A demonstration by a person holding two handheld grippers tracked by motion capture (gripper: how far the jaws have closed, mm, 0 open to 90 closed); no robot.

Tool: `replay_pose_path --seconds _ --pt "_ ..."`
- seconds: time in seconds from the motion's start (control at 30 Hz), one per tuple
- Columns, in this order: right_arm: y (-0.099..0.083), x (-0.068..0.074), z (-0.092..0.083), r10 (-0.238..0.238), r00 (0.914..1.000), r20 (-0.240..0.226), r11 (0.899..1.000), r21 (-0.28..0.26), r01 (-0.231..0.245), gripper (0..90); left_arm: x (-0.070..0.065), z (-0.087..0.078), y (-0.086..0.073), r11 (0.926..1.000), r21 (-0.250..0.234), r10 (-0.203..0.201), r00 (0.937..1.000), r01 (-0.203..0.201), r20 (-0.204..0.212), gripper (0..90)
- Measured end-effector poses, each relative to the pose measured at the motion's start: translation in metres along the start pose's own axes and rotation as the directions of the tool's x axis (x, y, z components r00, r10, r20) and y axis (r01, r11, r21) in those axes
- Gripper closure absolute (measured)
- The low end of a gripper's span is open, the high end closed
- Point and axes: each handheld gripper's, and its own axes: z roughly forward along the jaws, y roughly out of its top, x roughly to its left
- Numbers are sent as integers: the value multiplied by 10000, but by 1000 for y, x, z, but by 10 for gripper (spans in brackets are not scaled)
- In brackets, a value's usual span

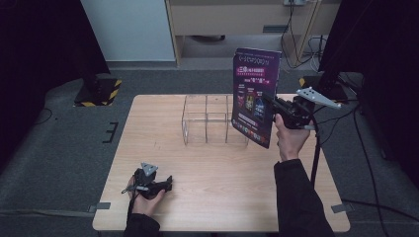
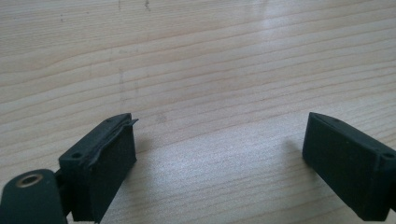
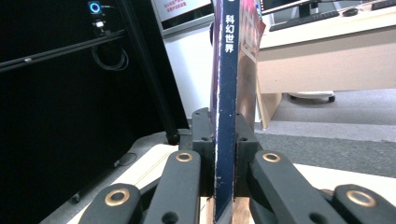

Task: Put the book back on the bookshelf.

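Here the purple magazine (image 1: 256, 96) stands upright above the worktop (image 1: 217, 168), just beside the clear divided box (image 1: 210, 126) — pinched at its spine by the right tool (image 1: 273, 104). The left tool (image 1: 167, 183) rests on the worktop — jaws wide, empty.

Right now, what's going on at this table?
A person is working with a gripper in each hand. The right gripper is clamped on the spine of a purple magazine, holding it upright in the air by the clear acrylic compartment organizer on the wooden table. The left gripper sits low near the table's front edge, open and holding nothing.
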Motion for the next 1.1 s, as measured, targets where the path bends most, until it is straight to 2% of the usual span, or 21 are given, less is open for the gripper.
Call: replay_pose_path --seconds 0.33,0.47,0.7,1.1 --pt "-12 -5 23 -151 9990 418 9997 178 143 845 0 0 0 10000 4 17 10000 -17 3 85" --pt "-20 -8 31 -56 9984 564 9997 250 42 845 0 0 0 10000 8 24 10000 -24 6 84" --pt "-36 -11 44 -160 9960 880 9989 464 119 845 0 0 0 10000 11 25 10000 -25 14 83" --pt "-62 -14 56 -340 9913 1272 9964 814 237 844 0 0 0 10000 10 28 10000 -28 13 83"
